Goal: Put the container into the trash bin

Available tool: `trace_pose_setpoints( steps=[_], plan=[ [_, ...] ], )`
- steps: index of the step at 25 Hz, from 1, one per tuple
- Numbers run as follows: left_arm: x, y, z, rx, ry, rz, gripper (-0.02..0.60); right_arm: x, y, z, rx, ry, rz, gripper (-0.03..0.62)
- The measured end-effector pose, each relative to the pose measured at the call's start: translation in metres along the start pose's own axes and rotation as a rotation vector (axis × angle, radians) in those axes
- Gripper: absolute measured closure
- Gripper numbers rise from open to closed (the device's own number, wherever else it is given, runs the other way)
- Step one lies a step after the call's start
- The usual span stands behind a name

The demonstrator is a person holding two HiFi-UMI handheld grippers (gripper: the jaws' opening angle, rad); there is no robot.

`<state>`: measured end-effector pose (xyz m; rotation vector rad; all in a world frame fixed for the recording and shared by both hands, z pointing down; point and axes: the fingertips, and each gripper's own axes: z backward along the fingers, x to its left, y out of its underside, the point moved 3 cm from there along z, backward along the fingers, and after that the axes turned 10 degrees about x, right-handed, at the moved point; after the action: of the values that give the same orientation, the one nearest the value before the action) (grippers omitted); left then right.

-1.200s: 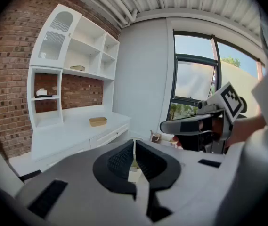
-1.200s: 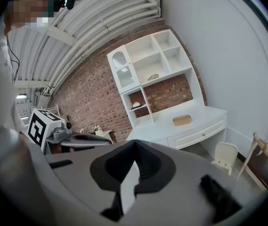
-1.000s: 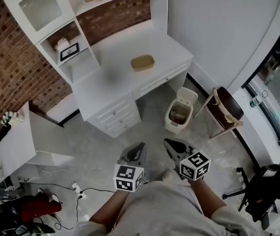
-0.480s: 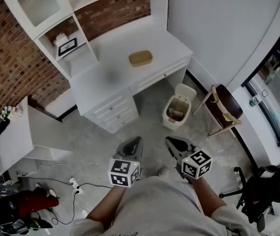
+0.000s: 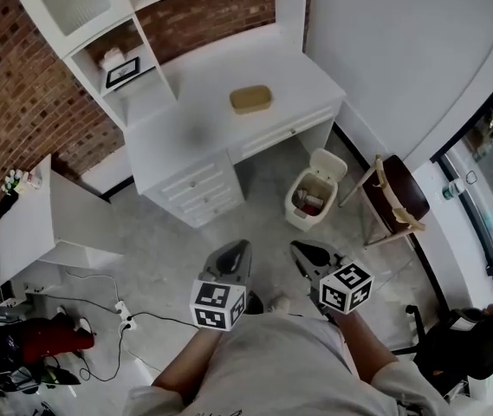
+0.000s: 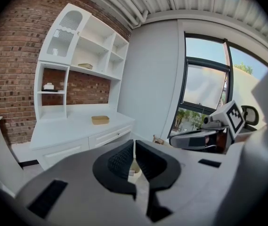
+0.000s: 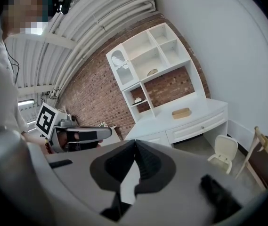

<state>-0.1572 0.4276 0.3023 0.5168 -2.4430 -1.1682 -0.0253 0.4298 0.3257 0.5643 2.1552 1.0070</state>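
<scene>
A shallow tan container (image 5: pixel 251 99) lies on the white desk (image 5: pixel 203 128), far from both grippers; it also shows in the left gripper view (image 6: pixel 100 120) and the right gripper view (image 7: pixel 181 113). The cream trash bin (image 5: pixel 311 196) stands on the floor at the desk's right end, lid up, with some rubbish inside. Close to the person's body, my left gripper (image 5: pixel 239 248) and right gripper (image 5: pixel 302 251) hover side by side above the floor. Each has its jaws shut with nothing between them, as the left gripper (image 6: pixel 134 145) and right gripper (image 7: pixel 134 145) show in their own views.
A wooden chair with a dark seat (image 5: pixel 398 193) stands right of the bin. A small white side table (image 5: pixel 29 241) sits at the left, with cables and a power strip (image 5: pixel 125 315) on the floor. A black office chair (image 5: pixel 467 336) is at the lower right.
The head view has shifted slightly. The left gripper dropped a little toward the body at first; both grippers stay shut and nearly still.
</scene>
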Motion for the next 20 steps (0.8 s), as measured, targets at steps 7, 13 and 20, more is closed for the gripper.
trace_pose_setpoints(
  steps=[7, 13, 20],
  plan=[
    [0.011, -0.002, -0.019, 0.001, -0.006, 0.034, 0.555, -0.014, -0.003, -0.016, 0.024, -0.019, 0.002, 0.568],
    [0.033, -0.023, -0.059, -0.003, 0.021, 0.028, 0.555, -0.05, -0.024, -0.041, 0.014, 0.005, -0.013, 0.568],
    [0.102, -0.075, -0.134, 0.013, 0.046, 0.013, 0.555, -0.114, -0.076, -0.113, 0.019, 0.033, -0.047, 0.568]
  ],
)
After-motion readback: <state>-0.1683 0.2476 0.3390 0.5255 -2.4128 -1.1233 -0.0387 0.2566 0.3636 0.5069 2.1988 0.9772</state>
